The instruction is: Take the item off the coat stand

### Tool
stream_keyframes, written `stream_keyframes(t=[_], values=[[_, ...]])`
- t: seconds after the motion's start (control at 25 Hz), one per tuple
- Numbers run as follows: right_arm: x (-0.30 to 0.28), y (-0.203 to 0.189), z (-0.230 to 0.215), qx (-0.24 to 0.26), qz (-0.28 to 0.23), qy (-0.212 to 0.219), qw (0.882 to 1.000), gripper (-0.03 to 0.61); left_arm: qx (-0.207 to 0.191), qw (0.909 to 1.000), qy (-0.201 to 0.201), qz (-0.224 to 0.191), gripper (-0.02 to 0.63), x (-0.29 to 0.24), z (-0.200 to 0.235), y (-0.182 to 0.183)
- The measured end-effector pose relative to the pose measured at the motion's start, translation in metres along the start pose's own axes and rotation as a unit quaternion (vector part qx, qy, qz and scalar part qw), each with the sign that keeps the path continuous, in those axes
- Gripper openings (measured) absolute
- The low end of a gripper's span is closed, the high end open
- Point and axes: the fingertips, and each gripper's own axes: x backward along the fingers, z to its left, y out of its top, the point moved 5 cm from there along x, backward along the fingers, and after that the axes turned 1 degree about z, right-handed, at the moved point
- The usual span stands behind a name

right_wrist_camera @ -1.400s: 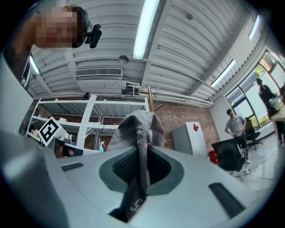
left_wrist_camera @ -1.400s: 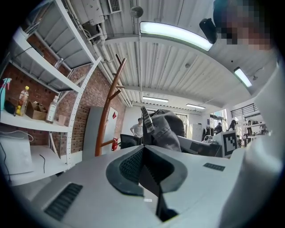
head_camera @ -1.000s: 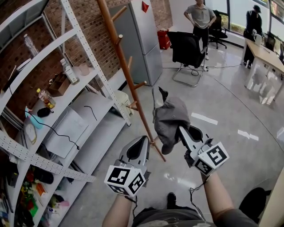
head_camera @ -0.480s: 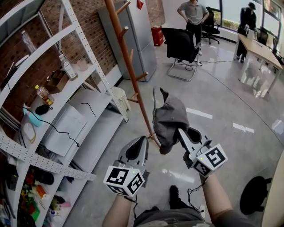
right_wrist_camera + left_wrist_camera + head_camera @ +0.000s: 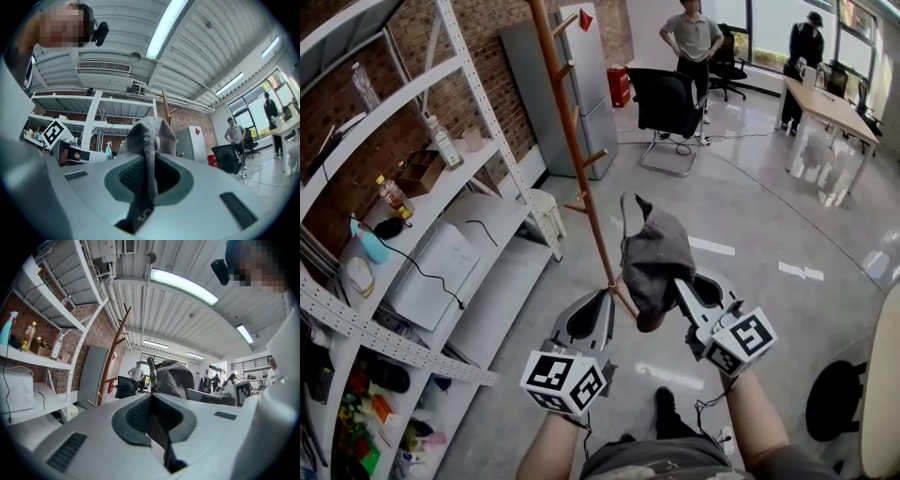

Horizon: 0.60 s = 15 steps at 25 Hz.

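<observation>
Since a second ago, the left gripper [image 5: 602, 302], the right gripper [image 5: 682, 281] and the grey cap [image 5: 654, 251] have been carried back across the floor, so that the coat stand [image 5: 572, 141] is left further off. Nearest, the left gripper is held level, its jaws brought together with nothing between them. Just beside it, the right gripper is clamped narrowly on the strap [image 5: 142, 216] of the cap, which is hung clear of every peg and well apart from the stand. The lift itself is judged done. The clamp should be kept firm and the cap kept from swinging while it is borne away. A pale mark like an S is made out on the pinched strap. A red label [image 5: 583, 21] on the grey cabinet [image 5: 600, 103] beyond cannot be read.
</observation>
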Motion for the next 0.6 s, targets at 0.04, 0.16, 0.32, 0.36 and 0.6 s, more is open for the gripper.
stream_keyframes(t=[0.04, 0.16, 0.32, 0.36, 0.6], values=[[0.006, -0.002, 0.001, 0.010, 0.005, -0.002, 1.000, 0.031, -0.001, 1.0000, -0.003, -0.002, 0.008, 0.004, -0.003, 0.002], [0.018, -0.003, 0.008, 0.018, 0.008, -0.008, 1.000, 0.031, -0.003, 0.9999, -0.011, -0.005, 0.008, 0.014, -0.011, 0.005], [0.027, -0.002, 0.020, 0.018, 0.006, -0.013, 1.000, 0.031, -0.003, 0.9998, -0.016, -0.008, 0.008, 0.027, -0.016, 0.006], [0.029, -0.003, 0.023, 0.018, 0.007, -0.013, 1.000, 0.031, -0.004, 0.9998, -0.017, -0.009, 0.008, 0.031, -0.017, 0.006], [0.036, -0.005, 0.043, 0.012, 0.016, -0.014, 1.000, 0.031, -0.002, 0.9998, -0.018, -0.010, 0.008, 0.051, -0.021, 0.011]])
